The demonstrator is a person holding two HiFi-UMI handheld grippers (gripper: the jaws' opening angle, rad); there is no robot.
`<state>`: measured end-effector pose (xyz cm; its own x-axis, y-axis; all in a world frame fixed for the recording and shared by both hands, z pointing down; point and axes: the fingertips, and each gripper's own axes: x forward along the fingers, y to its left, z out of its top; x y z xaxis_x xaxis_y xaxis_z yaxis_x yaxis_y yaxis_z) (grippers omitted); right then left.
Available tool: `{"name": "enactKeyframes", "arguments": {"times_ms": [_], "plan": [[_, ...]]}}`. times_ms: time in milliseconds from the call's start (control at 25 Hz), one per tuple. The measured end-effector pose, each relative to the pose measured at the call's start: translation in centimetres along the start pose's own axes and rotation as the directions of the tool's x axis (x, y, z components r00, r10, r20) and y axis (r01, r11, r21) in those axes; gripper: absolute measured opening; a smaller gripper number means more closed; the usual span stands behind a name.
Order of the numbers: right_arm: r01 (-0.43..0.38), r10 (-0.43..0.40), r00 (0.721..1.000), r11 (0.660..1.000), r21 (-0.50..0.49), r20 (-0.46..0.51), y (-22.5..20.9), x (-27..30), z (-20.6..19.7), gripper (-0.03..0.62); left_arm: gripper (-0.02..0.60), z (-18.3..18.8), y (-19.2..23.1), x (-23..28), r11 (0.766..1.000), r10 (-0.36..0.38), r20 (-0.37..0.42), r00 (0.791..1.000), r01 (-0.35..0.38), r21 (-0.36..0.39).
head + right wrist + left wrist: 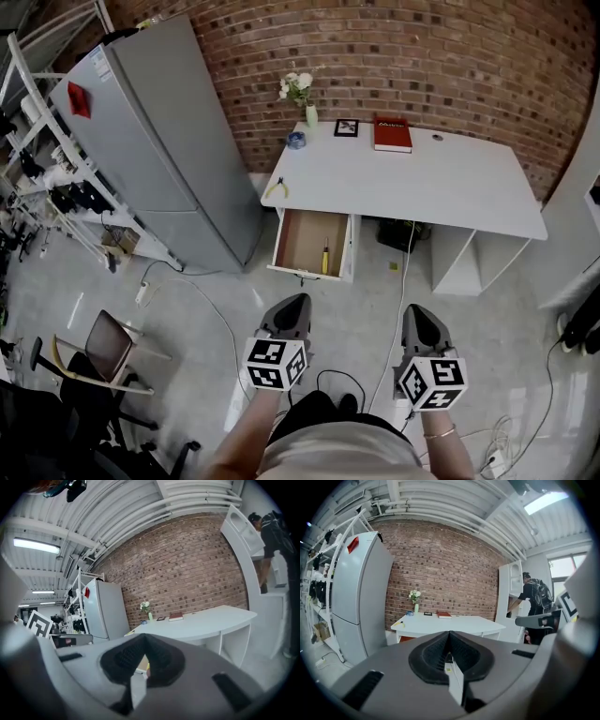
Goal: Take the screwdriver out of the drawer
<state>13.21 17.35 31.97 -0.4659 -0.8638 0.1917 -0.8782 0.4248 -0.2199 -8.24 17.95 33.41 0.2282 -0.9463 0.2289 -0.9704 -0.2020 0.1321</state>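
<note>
Left tool and right tool were both held out low in front of the person, over the grey floor, well short of the white surface. Both pointed a bit below level toward it.

Left tool: jaws fully together, nothing btwn them. Right tool: jaws looked closed too, pads meeting at the tip, nothing gripped.

The drawer at the surface's left end stood pulled out. The screwdriver, w/ yellow handle, lay inside near the drawer's right wall, lengthwise front to back. Neither tool touched it or the drawer.

On the surface: pliers w/ yellow grips at the left edge, just above the drawer; a small blue item, a vase of white flowers, a small framed picture and a red book along the back by the brick wall. A grey fridge stood left of the surface, a chair nearer the person on the left.
</note>
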Motion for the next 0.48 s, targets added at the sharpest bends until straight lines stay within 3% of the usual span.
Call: {"name": "enactKeyframes", "arguments": {"times_ms": [280,480], "plan": [[-0.014,0.013,1.0,1.0,0.012,0.022,-0.2,-0.35,0.73,0.002,0.0,0.61,-0.05,-0.01,1.0,0.002,0.007,1.0,-0.002,-0.027],[-0.004,0.004,1.0,0.999,0.035,0.01,-0.51,-0.3,0.03,0.002,0.072,-0.15,0.17,0.45,1.0,0.011,-0.021,1.0,-0.012,-0.008]]}}
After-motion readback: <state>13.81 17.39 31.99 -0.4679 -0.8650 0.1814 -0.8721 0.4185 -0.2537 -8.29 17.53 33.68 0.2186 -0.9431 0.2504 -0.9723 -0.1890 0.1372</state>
